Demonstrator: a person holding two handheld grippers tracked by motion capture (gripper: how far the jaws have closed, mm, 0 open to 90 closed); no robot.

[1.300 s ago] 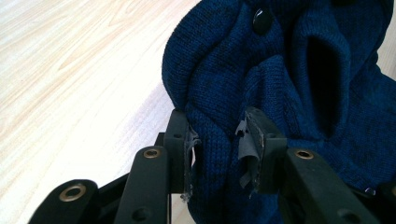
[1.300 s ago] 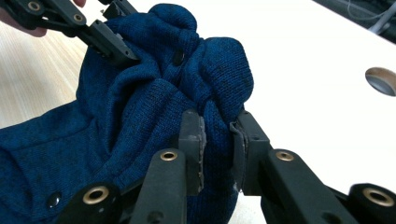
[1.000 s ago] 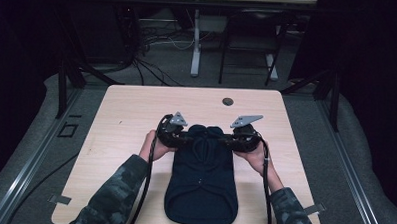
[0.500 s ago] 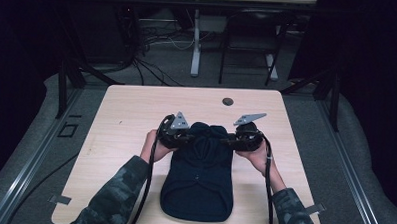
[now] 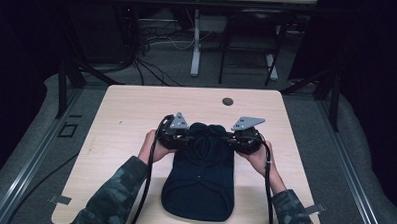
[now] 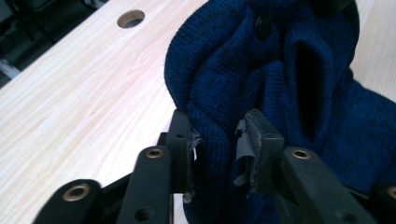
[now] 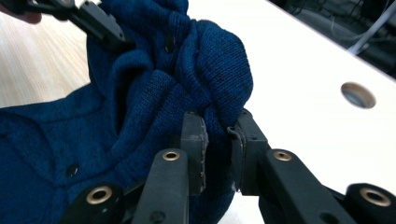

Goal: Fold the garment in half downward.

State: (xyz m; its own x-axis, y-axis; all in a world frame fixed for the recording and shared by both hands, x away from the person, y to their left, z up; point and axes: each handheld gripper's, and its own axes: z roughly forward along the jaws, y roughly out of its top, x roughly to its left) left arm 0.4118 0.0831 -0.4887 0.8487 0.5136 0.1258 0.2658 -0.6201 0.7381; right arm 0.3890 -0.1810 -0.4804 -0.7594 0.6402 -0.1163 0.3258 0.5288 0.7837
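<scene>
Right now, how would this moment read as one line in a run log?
left hand-held gripper: shut on blue knit garment | right hand-held gripper: shut on same garment | garment: far end bunched between them, rest on table

Both grippers (image 5: 178,139) (image 5: 243,139) clamped, L maybe loosening.

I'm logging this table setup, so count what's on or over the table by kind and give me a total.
Dark blue knitted garment: 1
Black two-jaw grippers, left gripper and right gripper, each pinching a fold of the garment: 2
Round cable hole in the light wooden table: 1
Total: 4
</scene>
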